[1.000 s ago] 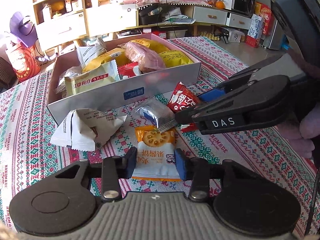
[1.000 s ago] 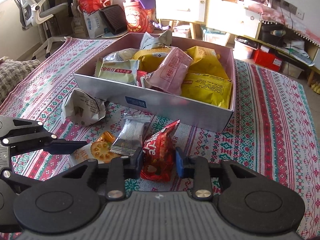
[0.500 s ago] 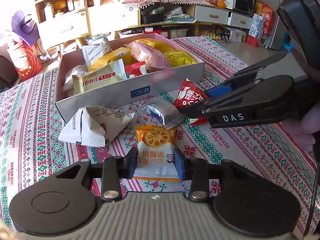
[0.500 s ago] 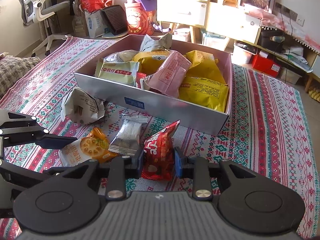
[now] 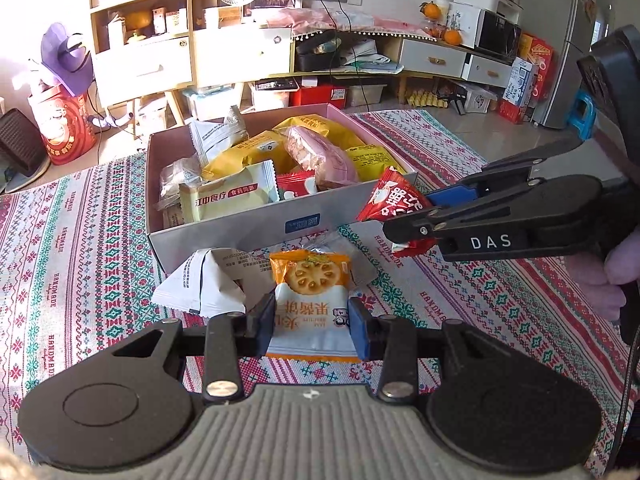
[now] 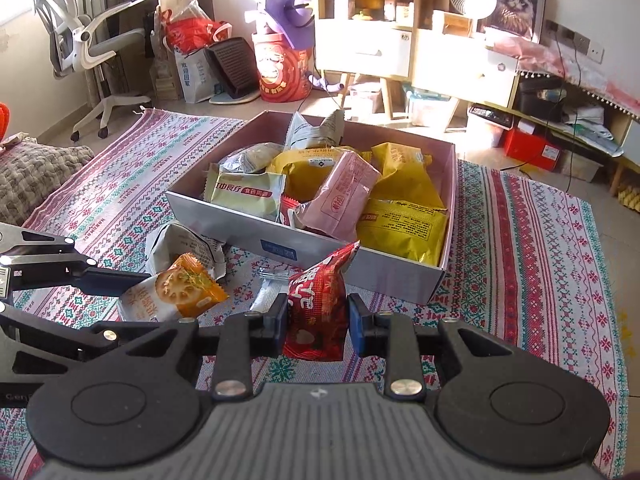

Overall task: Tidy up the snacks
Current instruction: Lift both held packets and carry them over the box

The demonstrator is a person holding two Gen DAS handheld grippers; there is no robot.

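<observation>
My left gripper is shut on an orange-and-white cracker packet, held above the patterned cloth. My right gripper is shut on a red snack packet, which stands upright between the pads. From the left wrist view the right gripper comes in from the right with the red packet near the box's front wall. The open grey box lies just beyond both, filled with several yellow, pink and pale packets. The left gripper and its cracker packet show at the left of the right wrist view.
A crumpled white packet and a small silver packet lie on the cloth in front of the box. The striped cloth spreads to the right of the box. Shelves, drawers and a swivel chair stand beyond the table.
Both grippers have risen with their packets: the cracker packet has come off the cloth and the red packet now hangs higher, nearer the box's front wall.
</observation>
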